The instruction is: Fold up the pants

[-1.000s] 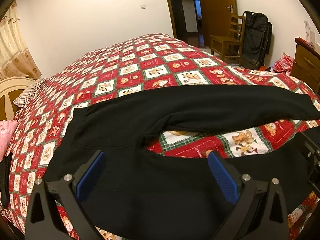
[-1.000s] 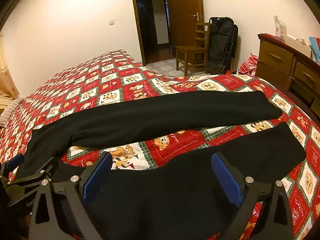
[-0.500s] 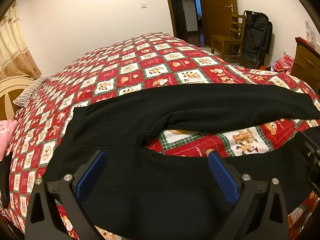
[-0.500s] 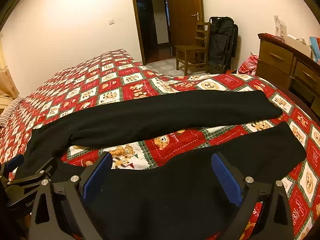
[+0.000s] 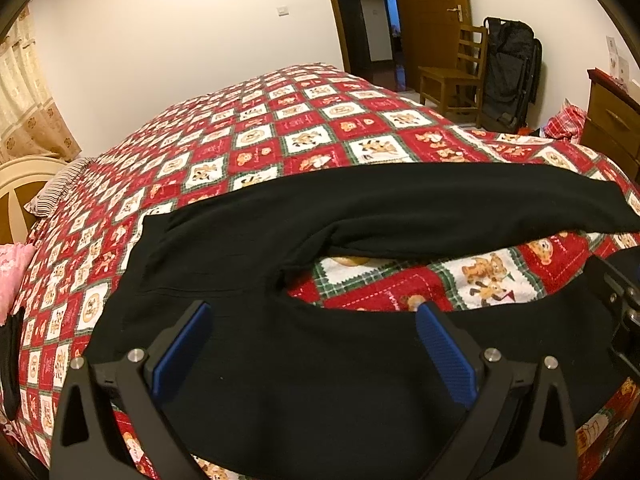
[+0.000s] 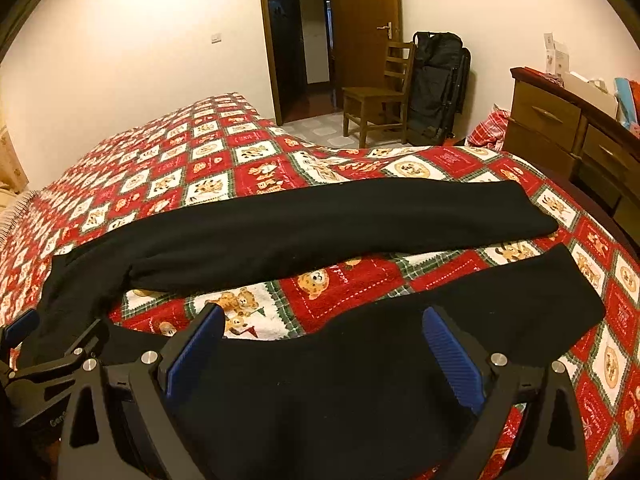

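At the far left of the left wrist view, a cream headboard (image 5: 20,184) and a striped pillow (image 5: 56,196) sit at the end of the bed, which is covered by a red patchwork quilt (image 5: 304,128). Near that, the black pants (image 5: 320,360) lie flat on the quilt, waistband to the left and both legs running off to the right with a wedge of quilt showing between them. The left gripper (image 5: 312,320) hangs over the seat of the pants, close to the crotch, its blue-padded jaws spread wide and holding nothing. Further right, the right gripper (image 6: 320,322) hangs over the near leg, jaws equally wide apart and empty, the cloth lying between and below them. The far leg (image 6: 320,224) stretches straight to its cuff near the right edge of the bed. Beyond the bed stand a wooden chair (image 6: 376,96), a black bag (image 6: 436,84) against the wall, and on the far right a wooden dresser (image 6: 568,132).
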`<state>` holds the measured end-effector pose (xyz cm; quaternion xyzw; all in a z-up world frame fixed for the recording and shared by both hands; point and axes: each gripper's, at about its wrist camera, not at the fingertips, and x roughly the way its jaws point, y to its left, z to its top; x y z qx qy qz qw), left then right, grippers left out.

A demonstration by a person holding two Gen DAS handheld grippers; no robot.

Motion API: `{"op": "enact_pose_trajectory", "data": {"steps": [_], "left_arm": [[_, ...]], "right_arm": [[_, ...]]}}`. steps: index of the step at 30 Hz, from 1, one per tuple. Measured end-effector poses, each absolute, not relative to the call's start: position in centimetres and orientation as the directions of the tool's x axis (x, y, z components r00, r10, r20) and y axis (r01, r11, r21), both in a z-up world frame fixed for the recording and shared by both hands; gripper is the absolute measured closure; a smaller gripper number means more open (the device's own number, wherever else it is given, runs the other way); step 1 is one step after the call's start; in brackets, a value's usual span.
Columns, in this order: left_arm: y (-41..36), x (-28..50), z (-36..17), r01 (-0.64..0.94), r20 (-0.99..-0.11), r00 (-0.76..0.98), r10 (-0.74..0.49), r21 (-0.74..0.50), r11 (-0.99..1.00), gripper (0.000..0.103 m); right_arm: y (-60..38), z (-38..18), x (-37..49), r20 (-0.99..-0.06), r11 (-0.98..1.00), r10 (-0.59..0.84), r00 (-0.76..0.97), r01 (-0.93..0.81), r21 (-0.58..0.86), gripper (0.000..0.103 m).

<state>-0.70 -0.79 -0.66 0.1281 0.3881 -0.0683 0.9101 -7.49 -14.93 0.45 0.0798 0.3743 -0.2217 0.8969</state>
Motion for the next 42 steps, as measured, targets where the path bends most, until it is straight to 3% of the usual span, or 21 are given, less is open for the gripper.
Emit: {"op": "enact_pose_trajectory", "data": {"steps": [24,38,42], "left_arm": [[0.5,1.5,-1.9,0.206,-0.76,0.65,0.001,0.178,0.962,0.0],[5.2,10.0,-1.0,0.155,-0.761,0.646,0.059,0.207,0.966,0.0],[7.4,13.9,-2.1,0.115,-0.796,0.603,0.062,0.163,0.98,0.0]], "right_arm": [[-14.9,0.0,-5.7,-0.723,0.913,-0.296,0.624,0.407,-0.022,0.003],[-15.0,0.7,3.9,-0.749,0.984,-0.126,0.65,0.18,-0.009,0.003],[-14.5,-0.3,8.0,-0.77,0.996,-0.037,0.637,0.082,0.019,0.004]]}}
